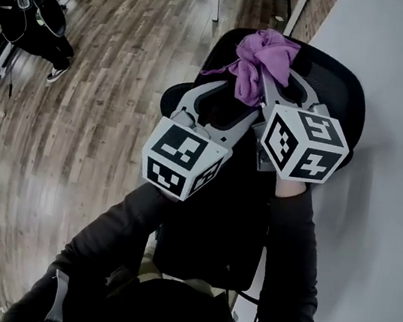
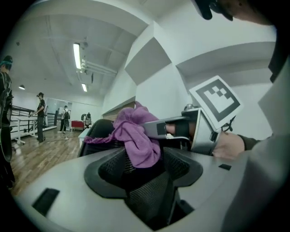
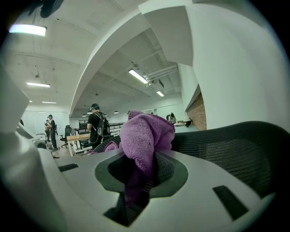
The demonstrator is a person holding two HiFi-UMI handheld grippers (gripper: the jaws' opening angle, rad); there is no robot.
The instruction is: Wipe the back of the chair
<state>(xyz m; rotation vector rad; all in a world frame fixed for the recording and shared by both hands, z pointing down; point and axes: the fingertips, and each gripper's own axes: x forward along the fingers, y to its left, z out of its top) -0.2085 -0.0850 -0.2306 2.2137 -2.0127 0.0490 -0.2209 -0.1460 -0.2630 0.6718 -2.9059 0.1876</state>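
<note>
Cloth point(image 1: 262, 56), pinched by right gripper point(image 1: 273, 84), rests on chair back point(image 1: 337, 79), whose top runs nine-to-three; left gripper point(image 1: 223, 93) closed, empty.

We see a black mesh chair back point(image 1: 338, 91), upright, its curved top edge facing up toward us. A crumpled purple cloth point(image 1: 261, 61) bunches on that edge, pinched in the right hand-held gripper point(image 3: 141, 167), with one thin corner trailing to the left. The left hand-held gripper point(image 2: 145, 176) clamps the mesh just beside the cloth.
</note>
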